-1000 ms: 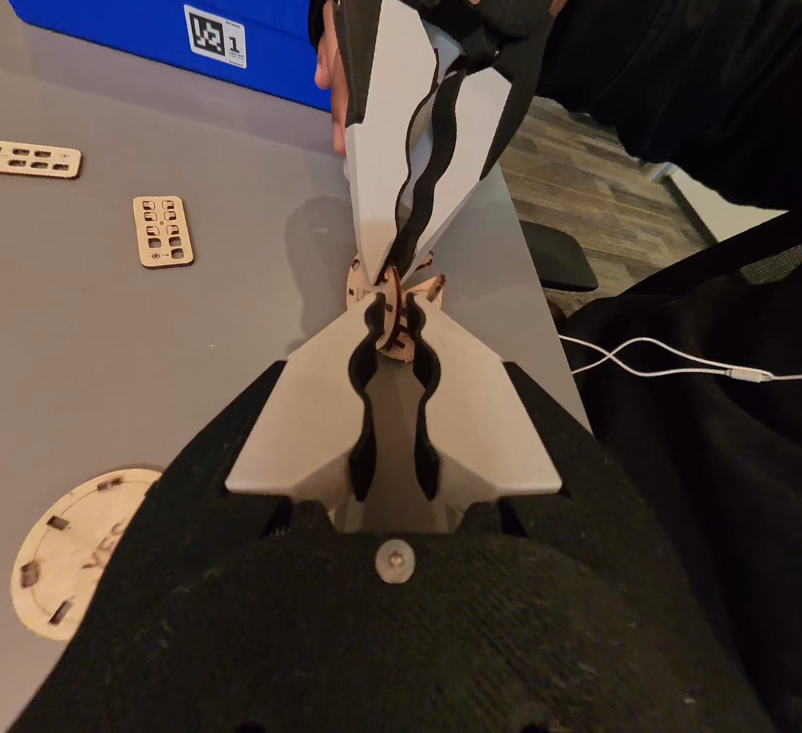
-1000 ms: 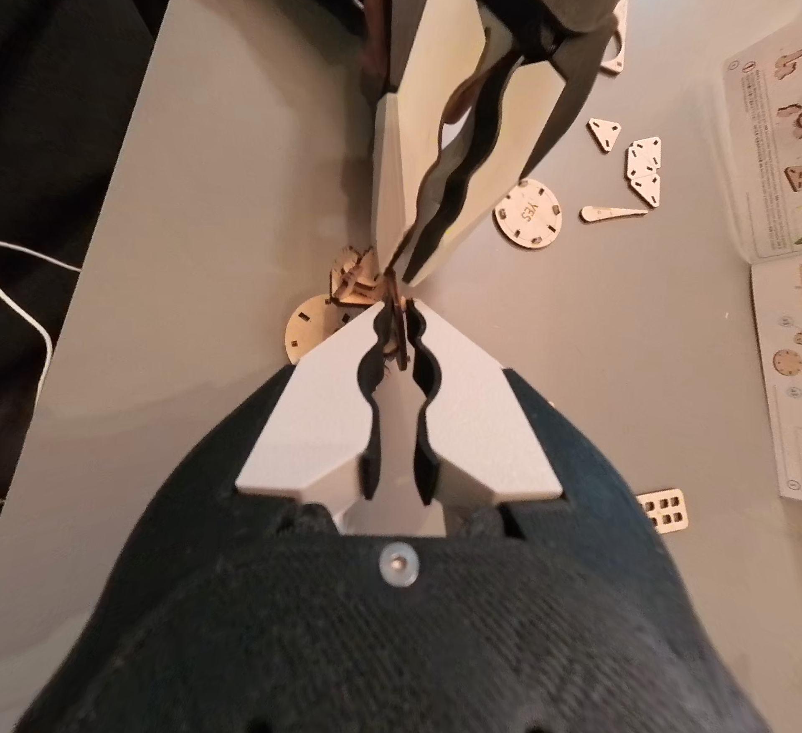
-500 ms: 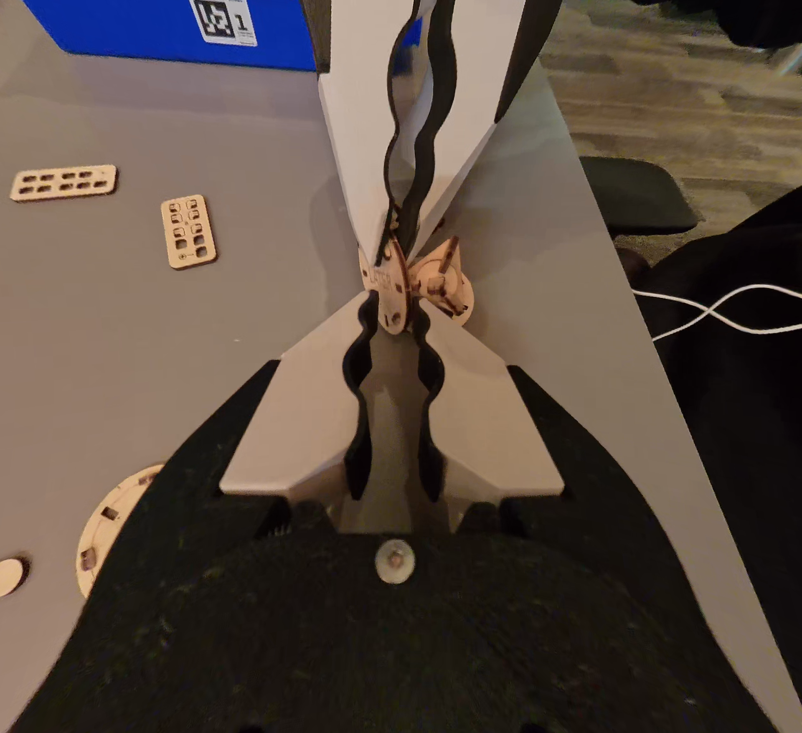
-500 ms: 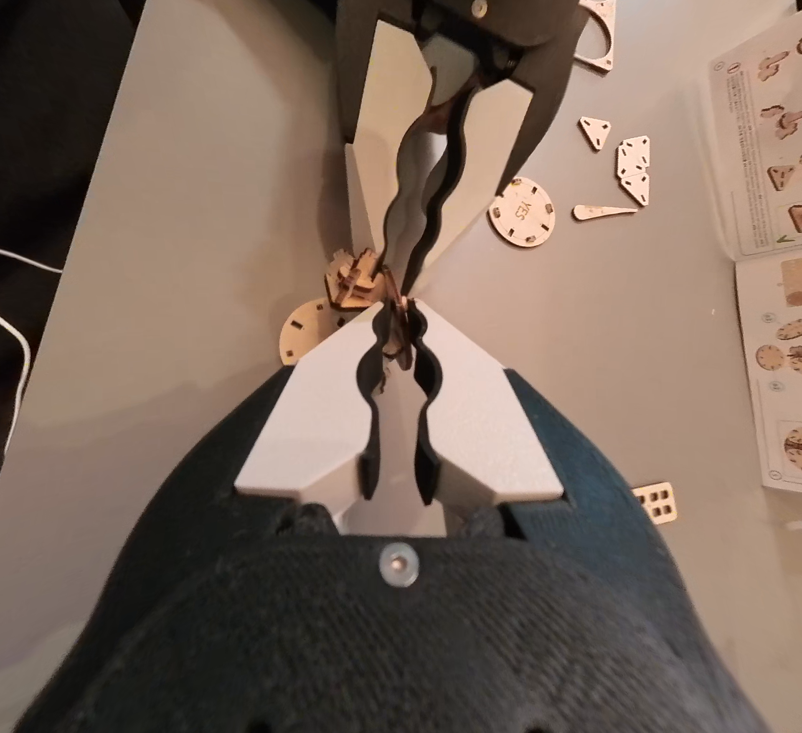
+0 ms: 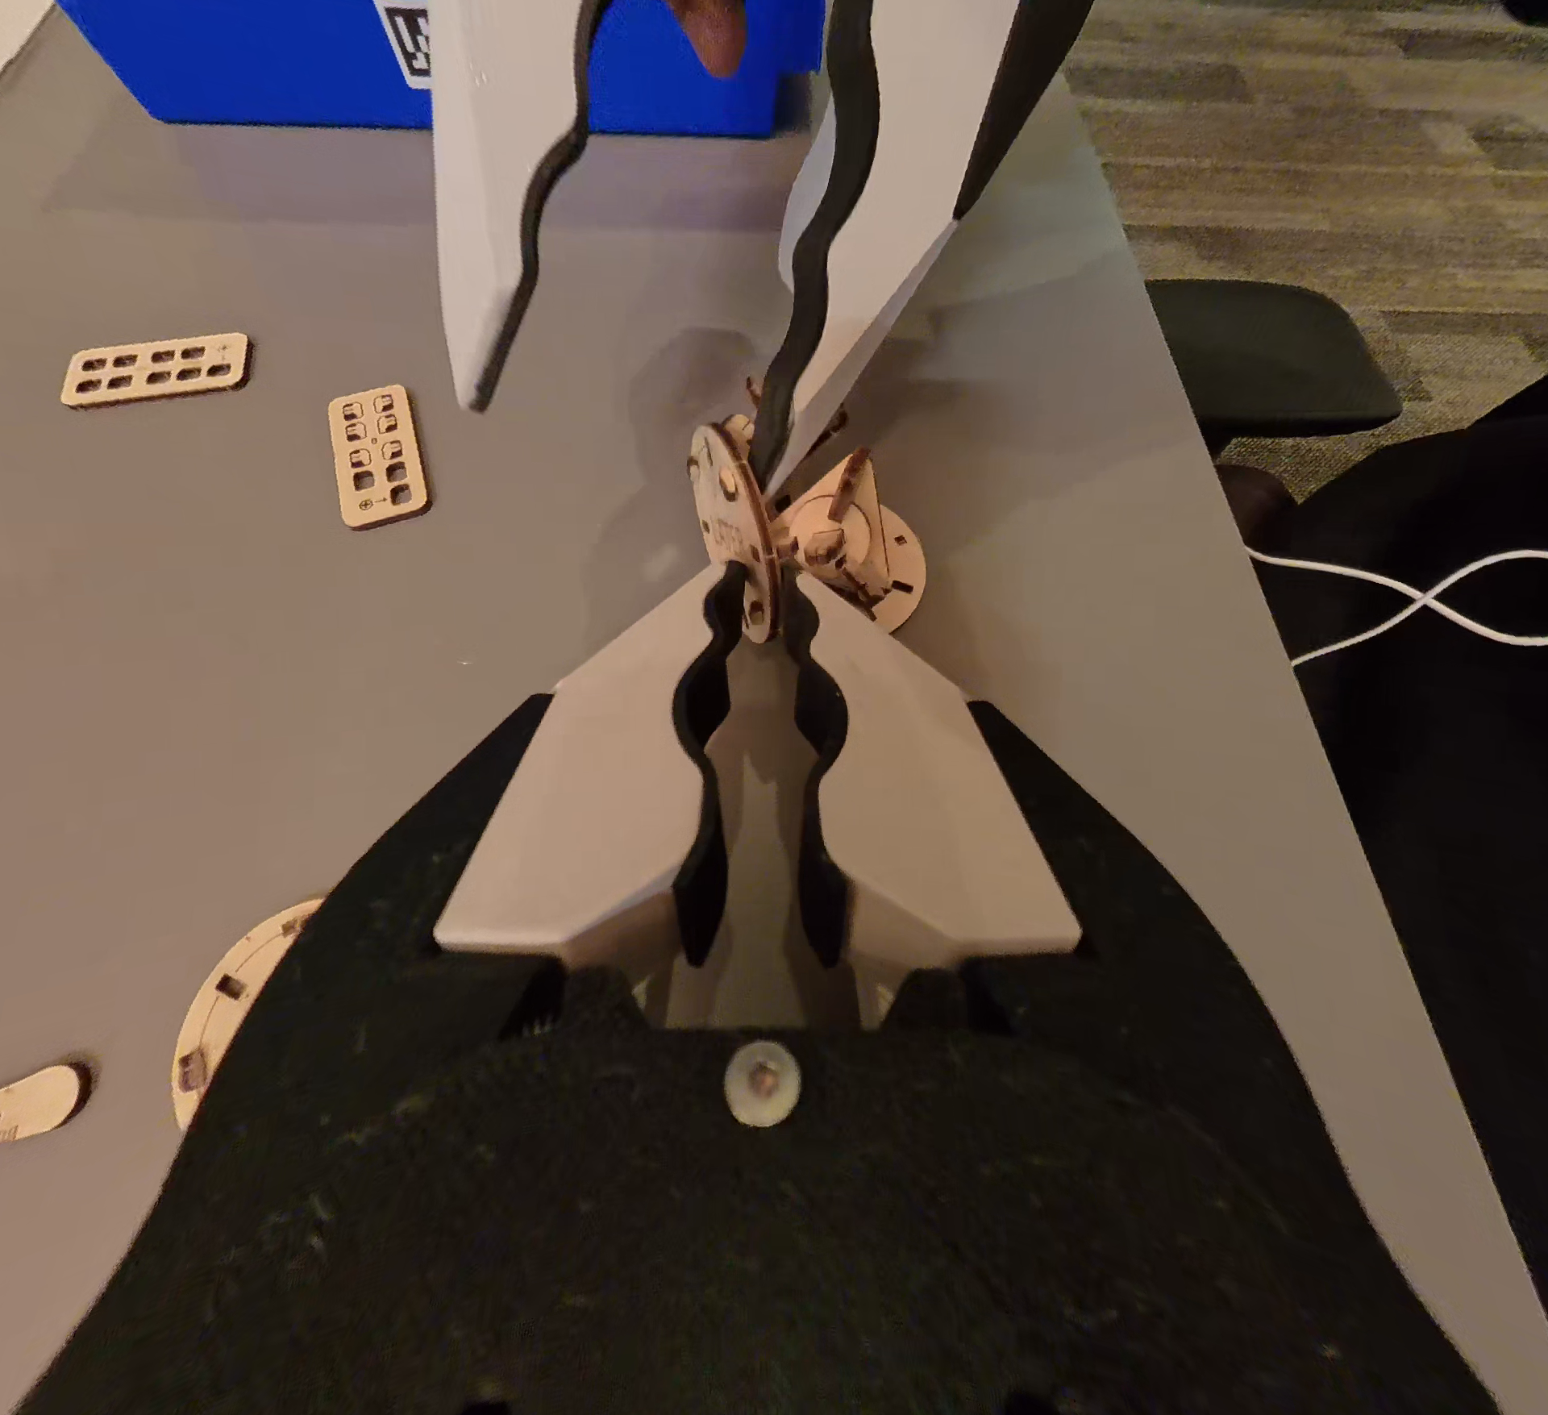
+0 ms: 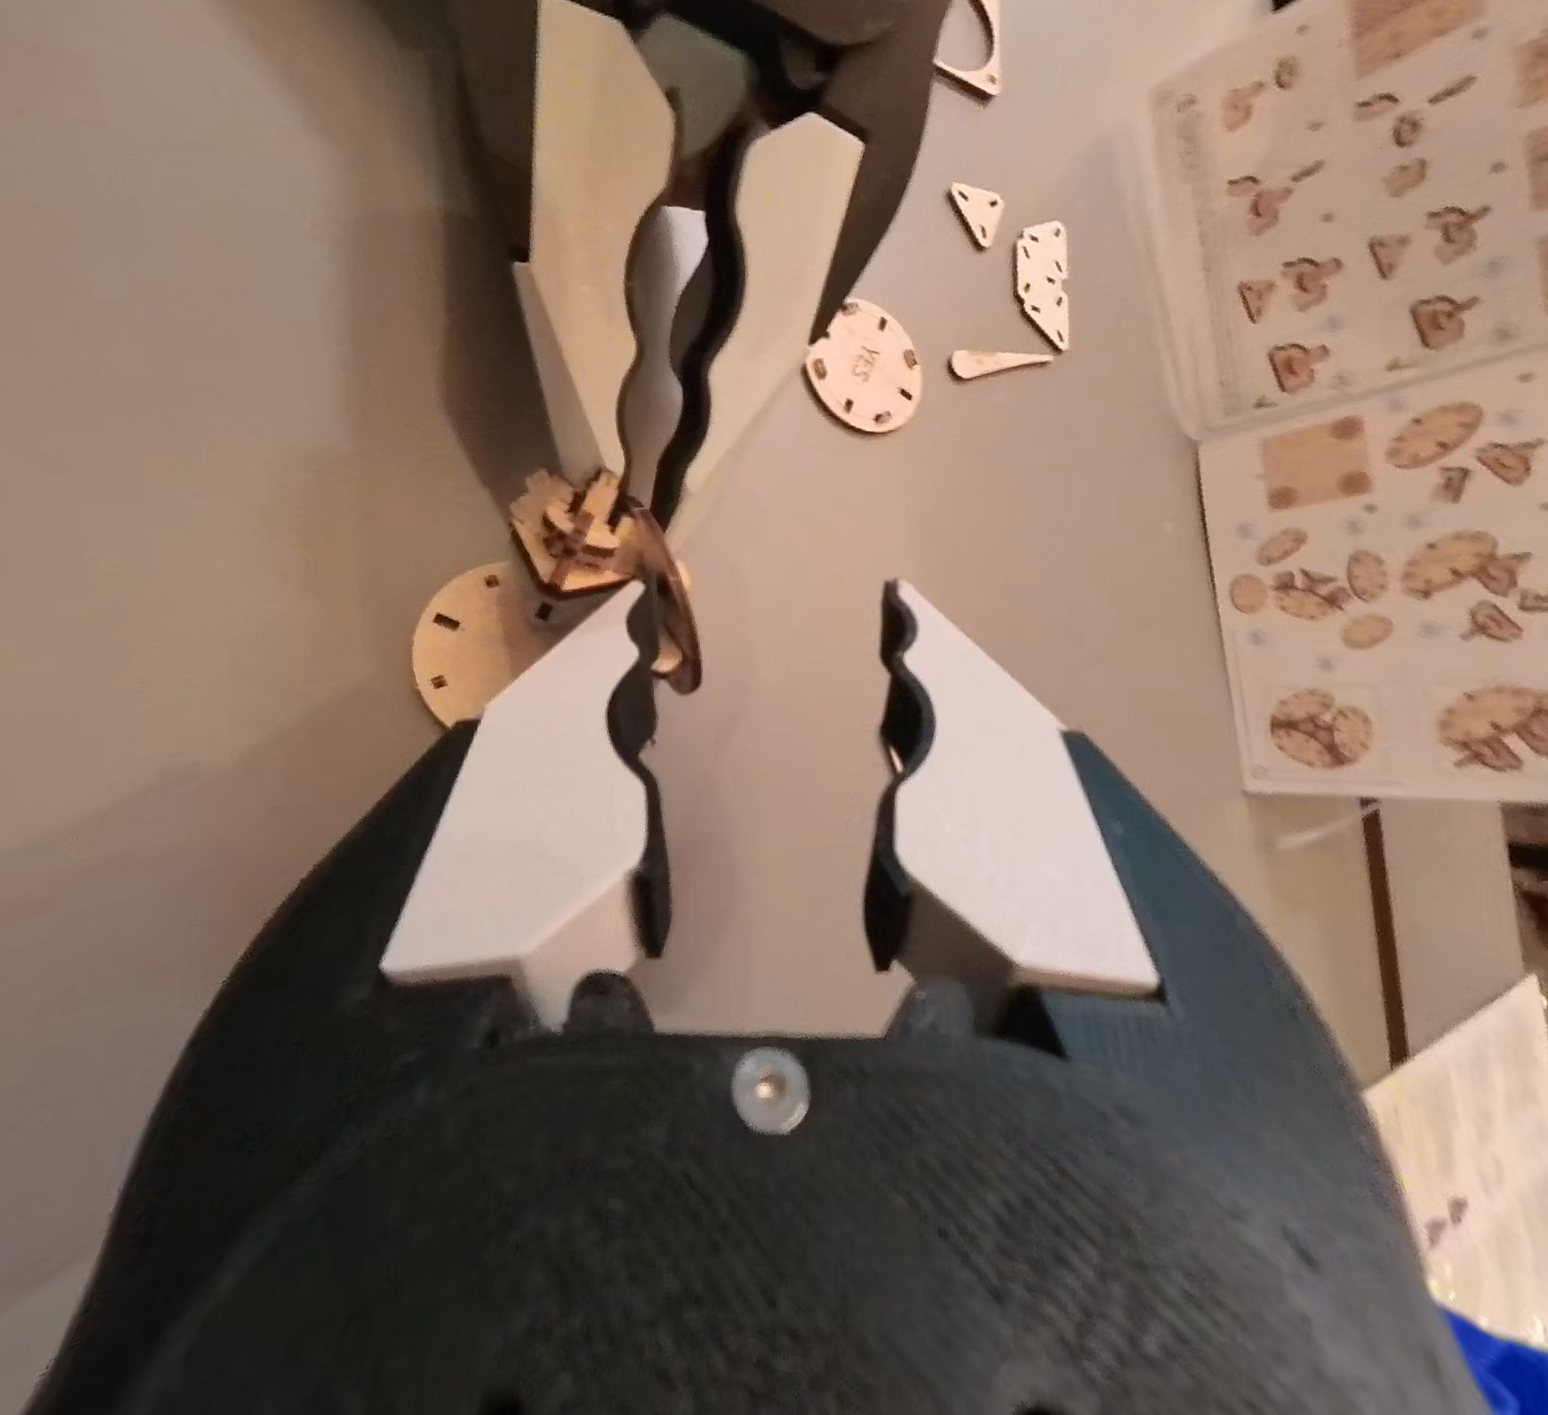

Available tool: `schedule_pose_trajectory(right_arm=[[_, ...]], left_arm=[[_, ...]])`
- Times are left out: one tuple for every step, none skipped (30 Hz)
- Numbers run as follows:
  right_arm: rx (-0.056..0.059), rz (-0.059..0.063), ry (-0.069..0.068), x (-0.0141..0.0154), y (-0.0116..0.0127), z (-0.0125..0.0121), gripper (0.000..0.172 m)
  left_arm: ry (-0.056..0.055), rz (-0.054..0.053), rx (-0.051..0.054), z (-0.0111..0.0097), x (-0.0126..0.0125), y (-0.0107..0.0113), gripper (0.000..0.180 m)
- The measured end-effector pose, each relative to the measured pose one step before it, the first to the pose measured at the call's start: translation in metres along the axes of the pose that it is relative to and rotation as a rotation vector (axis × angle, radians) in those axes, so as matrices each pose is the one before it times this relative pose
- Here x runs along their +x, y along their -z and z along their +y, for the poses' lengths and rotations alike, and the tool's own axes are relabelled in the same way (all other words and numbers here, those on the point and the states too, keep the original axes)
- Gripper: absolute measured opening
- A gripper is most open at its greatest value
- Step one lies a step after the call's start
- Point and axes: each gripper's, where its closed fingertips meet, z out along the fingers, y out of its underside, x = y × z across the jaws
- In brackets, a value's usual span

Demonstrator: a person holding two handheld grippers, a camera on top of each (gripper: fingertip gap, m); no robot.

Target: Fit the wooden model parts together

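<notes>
— Near the table's [image 5: 251, 663] right edge, where was the wooden disc [image 5: 737, 529]?

— It stood on its edge, pinched between the left gripper's [image 5: 758, 604] fingers.

— And the right gripper [image 6: 766, 621]?

— Its fingers were wide apart. One finger [image 6: 645, 621] sat just beside the disc, the other well apart.

Two claws [image 5: 750, 604] [image 6: 766, 621], one booklet [image 6: 1374, 369].

Wooden assembly [image 5: 825, 537] btwn grippers; left tabletop [image 5: 209, 663] open

Thin laser-cut plywood disc [image 5: 737, 529] with scorched edges, over a smooth matt grey table [image 5: 209, 663]
</notes>
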Motion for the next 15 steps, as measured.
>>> schedule_pose_trajectory(right_arm=[[0.0045,0.0142,-0.0256,0.00113,0.00286,0.00035,0.053],[0.0121,0.0185,-0.0368,0.00184,0.00306,-0.00004,0.055],[0.0145,0.0125,-0.0424,0.00127,0.00327,0.00039,0.056],[0.0172,0.0051,-0.0465,0.00051,0.00342,0.00083,0.057],[0.0193,0.0015,-0.0508,0.00045,0.00370,0.00094,0.059],[0.0164,0.0013,-0.0586,0.00091,0.00364,0.00170,0.063],[0.0151,-0.0030,-0.0640,0.00057,0.00348,0.00218,0.065],[0.0187,-0.0093,-0.0597,-0.00003,0.00350,0.00168,0.066],[0.0199,-0.0069,-0.0550,-0.00029,0.00317,0.00160,0.066],[0.0119,-0.0120,-0.0507,-0.00145,0.00284,0.00251,0.066],[0.0014,-0.0276,-0.0435,-0.00421,0.00228,0.00382,0.067],[-0.0075,-0.0373,-0.0372,-0.00578,0.00154,0.00497,0.070],[-0.0152,-0.0294,-0.0348,-0.00499,0.00046,0.00586,0.070],[-0.0237,-0.0181,-0.0298,-0.00341,-0.00069,0.00730,0.065],[-0.0302,-0.0162,-0.0167,-0.00309,-0.00175,0.00818,0.058]], left_arm=[[-0.0031,-0.0003,-0.0018,-0.00001,0.00056,-0.00017,0.005],[-0.0029,-0.0012,-0.0030,0.00018,0.00036,-0.00005,0.005],[-0.0026,-0.0048,-0.0039,0.00050,-0.00041,0.00000,0.004],[-0.0031,-0.0040,-0.0048,0.00064,-0.00018,-0.00012,0.003],[-0.0025,0.0005,-0.0026,0.00025,0.00039,-0.00020,0.002],[-0.0023,0.0022,-0.0059,0.00079,0.00074,-0.00042,0.002],[-0.0011,-0.0010,0.0002,-0.00024,0.00023,-0.00018,0.002],[-0.0009,-0.0020,-0.0003,-0.00017,0.00010,-0.00014,0.002],[-0.0015,-0.0018,-0.0009,-0.00011,0.00003,0.00006,0.002],[-0.0033,-0.0018,-0.0012,-0.00011,0.00018,0.00000,0.002],[-0.0036,-0.0021,-0.0007,-0.00005,0.00016,-0.00001,0.002],[-0.0038,-0.0019,0.0003,-0.00024,0.00014,-0.00015,0.002],[-0.0037,0.0006,0.0003,-0.00034,0.00058,-0.00013,0.002],[-0.0039,0.0035,0.0015,-0.00053,0.00106,-0.00024,0.003],[-0.0048,0.0041,0.0015,-0.00045,0.00108,-0.00030,0.003]])
